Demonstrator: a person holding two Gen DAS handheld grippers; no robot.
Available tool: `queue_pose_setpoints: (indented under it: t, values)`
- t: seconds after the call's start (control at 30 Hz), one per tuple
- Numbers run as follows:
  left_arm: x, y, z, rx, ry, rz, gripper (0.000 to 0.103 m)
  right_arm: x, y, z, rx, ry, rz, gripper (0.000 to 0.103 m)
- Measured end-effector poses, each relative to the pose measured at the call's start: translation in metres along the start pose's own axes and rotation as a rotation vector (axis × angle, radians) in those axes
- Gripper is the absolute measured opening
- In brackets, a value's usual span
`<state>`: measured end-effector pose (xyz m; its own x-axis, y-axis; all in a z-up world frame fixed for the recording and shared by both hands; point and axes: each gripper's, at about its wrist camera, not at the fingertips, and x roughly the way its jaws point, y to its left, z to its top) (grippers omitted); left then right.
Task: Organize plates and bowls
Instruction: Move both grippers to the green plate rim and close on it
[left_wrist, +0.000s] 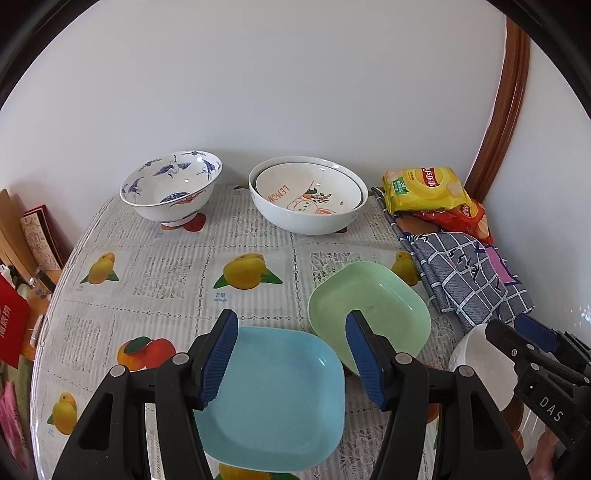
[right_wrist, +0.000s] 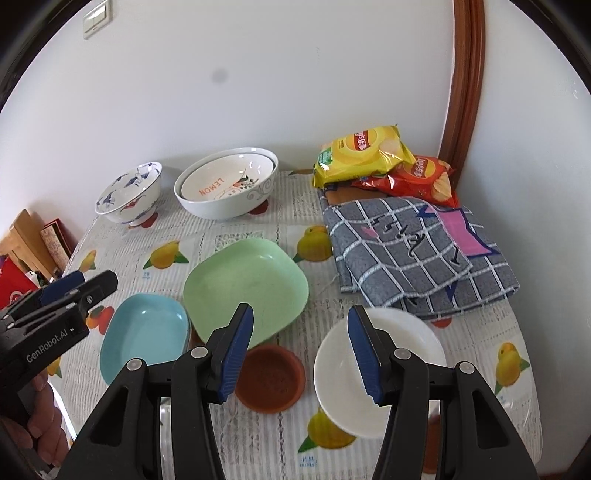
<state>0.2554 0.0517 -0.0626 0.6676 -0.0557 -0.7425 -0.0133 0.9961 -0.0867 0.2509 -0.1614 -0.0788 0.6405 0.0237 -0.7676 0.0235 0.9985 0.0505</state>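
Observation:
A blue square plate (left_wrist: 273, 398) (right_wrist: 144, 332) lies at the table's front, with a green square plate (left_wrist: 373, 302) (right_wrist: 245, 284) beside it. A small brown dish (right_wrist: 271, 376) and a white round plate (right_wrist: 380, 365) lie further right. At the back stand a blue-and-white footed bowl (left_wrist: 171, 188) (right_wrist: 129, 192) and a big white bowl (left_wrist: 306, 218) (right_wrist: 225, 210) with a "LEMON" bowl (left_wrist: 306, 192) (right_wrist: 225, 181) nested inside. My left gripper (left_wrist: 291, 358) is open and empty above the blue plate. My right gripper (right_wrist: 301, 354) is open and empty above the brown dish.
A folded grey checked cloth (right_wrist: 417, 254) (left_wrist: 469, 277) lies at the right. Yellow (right_wrist: 362, 155) and red (right_wrist: 417, 179) chip bags sit behind it. The wall runs close behind the bowls. Boxes and red packaging (left_wrist: 22, 266) stand off the table's left edge.

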Motion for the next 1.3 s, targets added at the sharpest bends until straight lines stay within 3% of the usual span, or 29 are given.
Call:
queue_pose_setpoints:
  t: [0.43,0.97,1.1,1.3]
  values:
    - [0.068,-0.004,0.021,0.013,0.090,0.009,0.059,0.062,-0.002,0.039,-0.011,0.016,0.027,0.054]
    - [0.134,-0.009,0.016,0.009,0.215,-0.036,0.059,0.141,0.002,0.028,-0.013,0.193,0.003,0.053]
    - [0.142,-0.013,0.015,0.014,0.223,-0.051,0.057,0.148,0.002,0.026,-0.021,0.213,-0.011,0.046]
    - [0.153,-0.022,0.011,0.046,0.245,-0.058,0.039,0.159,-0.001,0.024,-0.001,0.261,-0.025,0.024]
